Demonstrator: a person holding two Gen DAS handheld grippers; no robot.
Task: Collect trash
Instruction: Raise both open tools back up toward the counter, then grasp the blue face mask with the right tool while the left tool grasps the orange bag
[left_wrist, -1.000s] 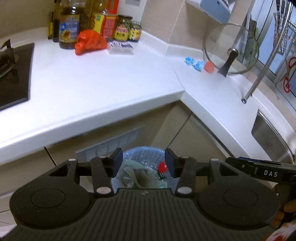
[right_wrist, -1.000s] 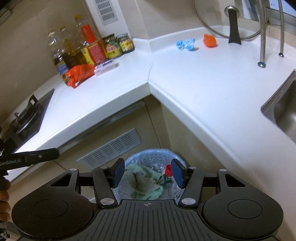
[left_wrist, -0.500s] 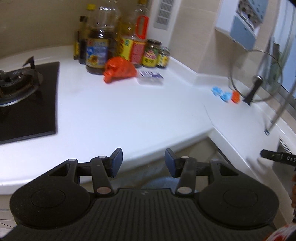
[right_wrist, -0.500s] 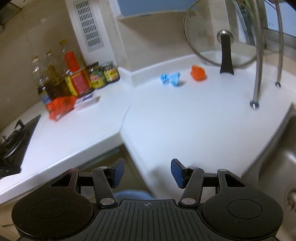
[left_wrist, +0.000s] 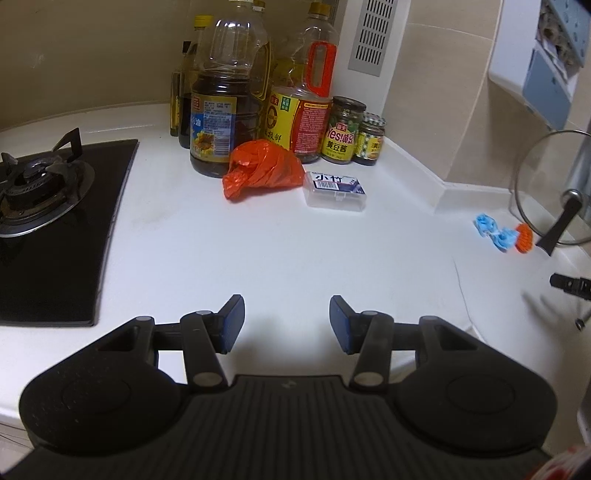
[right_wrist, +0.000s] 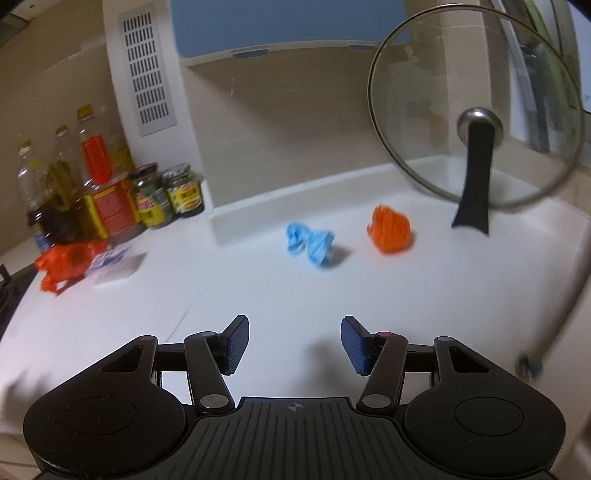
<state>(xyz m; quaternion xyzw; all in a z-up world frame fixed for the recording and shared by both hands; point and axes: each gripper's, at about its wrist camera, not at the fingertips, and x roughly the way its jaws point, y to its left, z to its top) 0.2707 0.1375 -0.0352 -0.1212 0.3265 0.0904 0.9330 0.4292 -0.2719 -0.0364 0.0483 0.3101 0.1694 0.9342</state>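
Both tongs, left (left_wrist: 287, 319) & right (right_wrist: 294, 344), spread, empty; crumpled blue wrapper (right_wrist: 310, 244), prob. plastic, ahead.

A: What sort of place is this?

B: Home kitchen, def. White countertop (left_wrist: 295, 251) w/ a black gas hob (left_wrist: 55, 236) set into it on the left.

A: Anything else to go on?

B: Yep. Big cooking oil bottles (left_wrist: 225, 110) and sauce jars (left_wrist: 345, 131) packed into the back corner by a wall vent (left_wrist: 373, 33). Glass pot lid (right_wrist: 476, 110) propped upright at the wall, resting on its black handle. Beige tiled walls, and a blue & white unit (right_wrist: 291, 29) mounted above the counter.
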